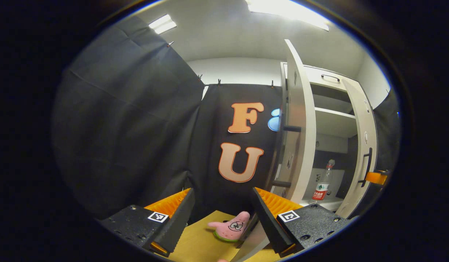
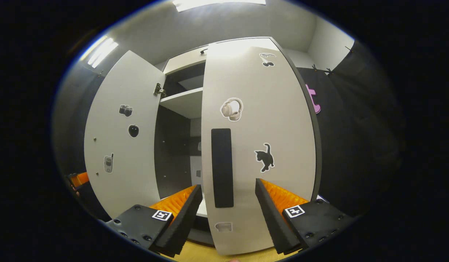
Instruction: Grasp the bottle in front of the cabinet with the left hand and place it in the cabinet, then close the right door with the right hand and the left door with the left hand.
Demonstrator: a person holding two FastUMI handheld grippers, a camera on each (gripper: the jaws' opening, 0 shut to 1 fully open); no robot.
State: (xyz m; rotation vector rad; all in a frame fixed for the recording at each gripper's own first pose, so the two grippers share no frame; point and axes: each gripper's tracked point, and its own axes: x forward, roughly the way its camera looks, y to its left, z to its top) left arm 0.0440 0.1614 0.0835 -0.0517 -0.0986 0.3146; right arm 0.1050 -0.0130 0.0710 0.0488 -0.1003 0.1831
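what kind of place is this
Probably a staged recording booth, not a real home: black cloth wall, a white cabinet with sticker-covered doors, and a bottle inside.

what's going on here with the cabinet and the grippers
A person works two handheld grippers at a white cabinet. The bottle already stands inside it. The right gripper, open, faces the right door at its handle; that door is partly closed. The left gripper is open and empty, with the left door still open.
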